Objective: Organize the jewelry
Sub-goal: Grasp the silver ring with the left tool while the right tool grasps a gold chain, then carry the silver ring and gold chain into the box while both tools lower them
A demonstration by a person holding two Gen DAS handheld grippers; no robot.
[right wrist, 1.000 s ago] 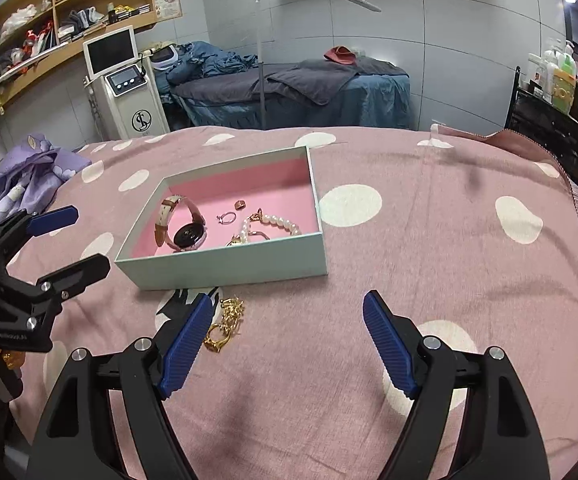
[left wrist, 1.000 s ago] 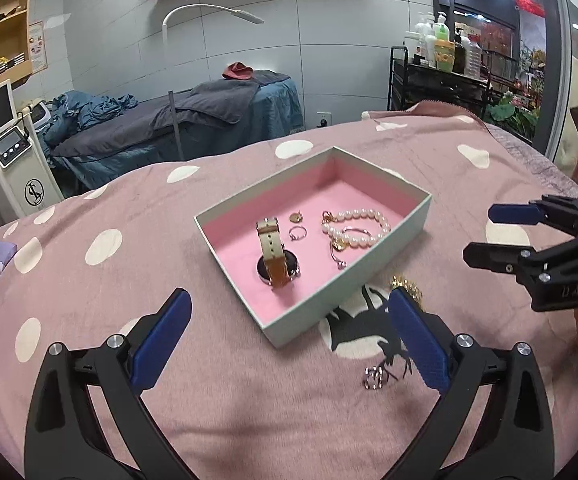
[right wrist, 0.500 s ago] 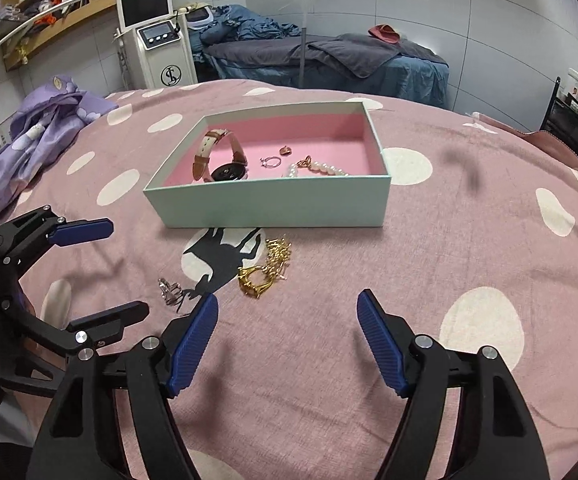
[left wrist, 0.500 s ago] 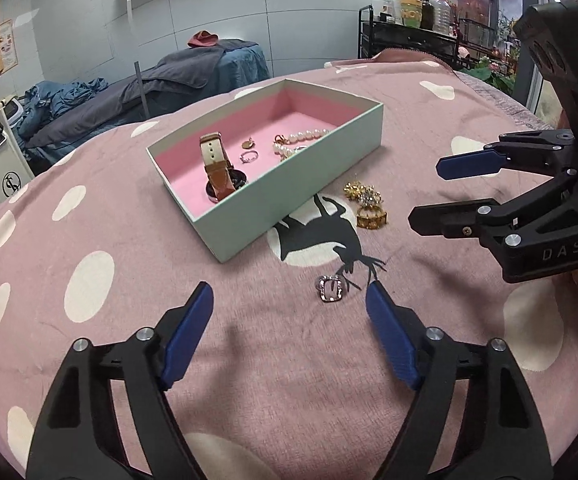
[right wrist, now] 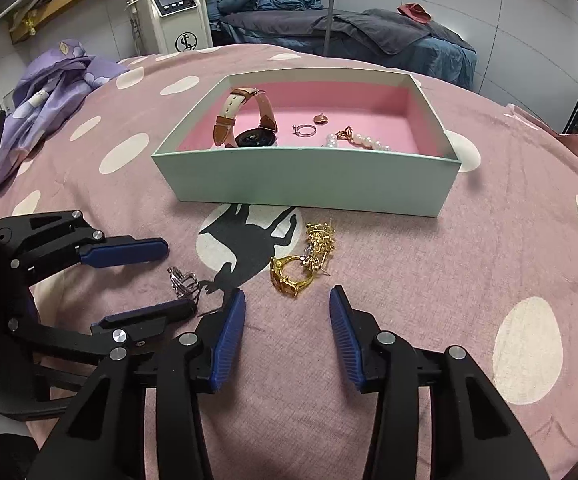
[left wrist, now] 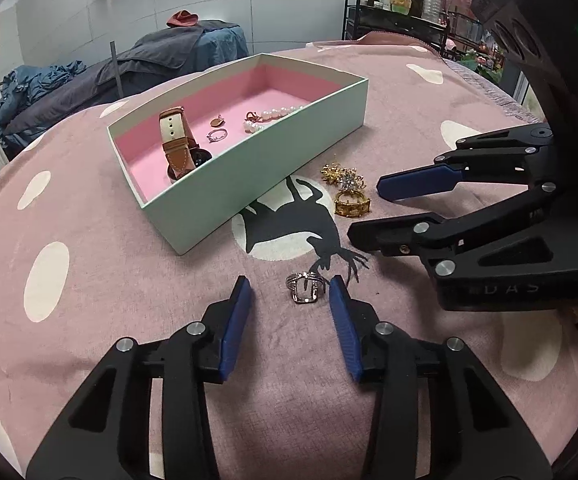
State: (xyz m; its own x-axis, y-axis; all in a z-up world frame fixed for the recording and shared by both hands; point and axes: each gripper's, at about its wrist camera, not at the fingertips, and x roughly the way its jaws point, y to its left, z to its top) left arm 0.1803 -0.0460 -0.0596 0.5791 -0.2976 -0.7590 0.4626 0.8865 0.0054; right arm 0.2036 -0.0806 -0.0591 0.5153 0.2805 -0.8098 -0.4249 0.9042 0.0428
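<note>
Left gripper (left wrist: 289, 286) narrowing, unpinched, around silver ring (left wrist: 305, 288) lying flat; right gripper (right wrist: 287, 300) narrowing before gold ring (right wrist: 291, 274)

Pink dotted blanket (left wrist: 89, 320) covers the bed. On it: mint box (left wrist: 257, 164) far centre, gold jewelry pile (right wrist: 305, 260) just near it, silver ring (left wrist: 305, 288) nearer, purple cloth (right wrist: 57, 76) far left.

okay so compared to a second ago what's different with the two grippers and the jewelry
Both came down toward the blanket, jaws closing. The left gripper now brackets the silver ring; the right gripper nears the gold pieces. Neither grips yet. The box and its contents stayed put.
</note>
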